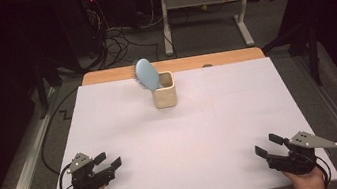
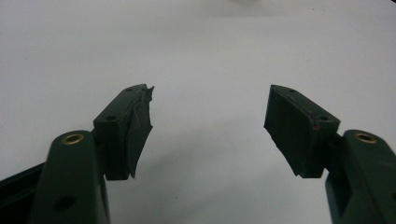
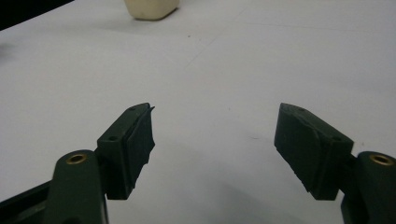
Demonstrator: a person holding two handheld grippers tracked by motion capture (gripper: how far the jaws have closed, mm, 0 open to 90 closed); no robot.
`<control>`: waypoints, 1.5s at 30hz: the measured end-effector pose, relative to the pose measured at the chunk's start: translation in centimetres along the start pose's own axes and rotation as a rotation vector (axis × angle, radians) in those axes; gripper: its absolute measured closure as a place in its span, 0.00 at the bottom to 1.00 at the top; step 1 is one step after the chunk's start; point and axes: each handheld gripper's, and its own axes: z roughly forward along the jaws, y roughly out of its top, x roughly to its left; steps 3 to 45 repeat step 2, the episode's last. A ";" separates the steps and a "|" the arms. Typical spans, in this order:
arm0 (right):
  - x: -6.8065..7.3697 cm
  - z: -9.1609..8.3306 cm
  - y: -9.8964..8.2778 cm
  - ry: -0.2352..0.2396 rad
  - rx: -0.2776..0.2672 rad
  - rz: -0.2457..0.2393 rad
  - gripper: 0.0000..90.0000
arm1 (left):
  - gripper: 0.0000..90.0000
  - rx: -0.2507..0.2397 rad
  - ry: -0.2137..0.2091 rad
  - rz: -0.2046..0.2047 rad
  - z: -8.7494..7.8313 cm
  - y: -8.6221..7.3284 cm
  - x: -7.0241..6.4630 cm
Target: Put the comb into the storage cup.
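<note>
Hairbrush's parked in the cup, you're hanging back.

You're resting the left gripper [image 1: 108, 163] and right gripper [image 1: 268, 144] at the near edge, jaws apart and empty, while the hairbrush [image 1: 147, 75] is leaning handle-down in the cup [image 1: 166, 96], well apart, so it's standing upright.

Dim room; grey floor [image 1: 208, 33], tangled cables [image 1: 115, 39].

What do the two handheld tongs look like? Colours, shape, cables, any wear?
Both tongs, left and right, are black, each with two blocky jaws faced by dark pads and a brass-coloured insert on each jaw arm. A grey three-cornered plate sits on top of each. A black cable trails from each. The left tongs' left pad looks torn at its edge.
</note>
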 end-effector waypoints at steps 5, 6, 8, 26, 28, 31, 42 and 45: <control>0.0 0.0 0.0 -0.001 0.000 0.002 0.32 | 0.36 -0.002 -0.001 -0.001 0.0 0.0 0.0; 0.0 0.0 0.0 -0.001 0.000 0.002 0.32 | 0.36 -0.002 -0.001 -0.001 0.0 0.0 0.0; 0.0 0.0 0.0 -0.001 0.000 0.002 0.32 | 0.36 -0.002 -0.001 -0.001 0.0 0.0 0.0; 0.0 0.0 0.0 -0.001 0.000 0.002 0.32 | 0.36 -0.002 -0.001 -0.001 0.0 0.0 0.0; 0.0 0.0 0.0 -0.001 0.000 0.002 0.32 | 0.36 -0.002 -0.001 -0.001 0.0 0.0 0.0; 0.0 0.0 0.0 -0.001 0.000 0.002 0.32 | 0.36 -0.002 -0.001 -0.001 0.0 0.0 0.0; 0.0 0.0 0.0 -0.001 0.000 0.002 0.32 | 0.36 -0.002 -0.001 -0.001 0.0 0.0 0.0; 0.0 0.0 0.0 -0.001 0.000 0.002 0.32 | 0.36 -0.002 -0.001 -0.001 0.0 0.0 0.0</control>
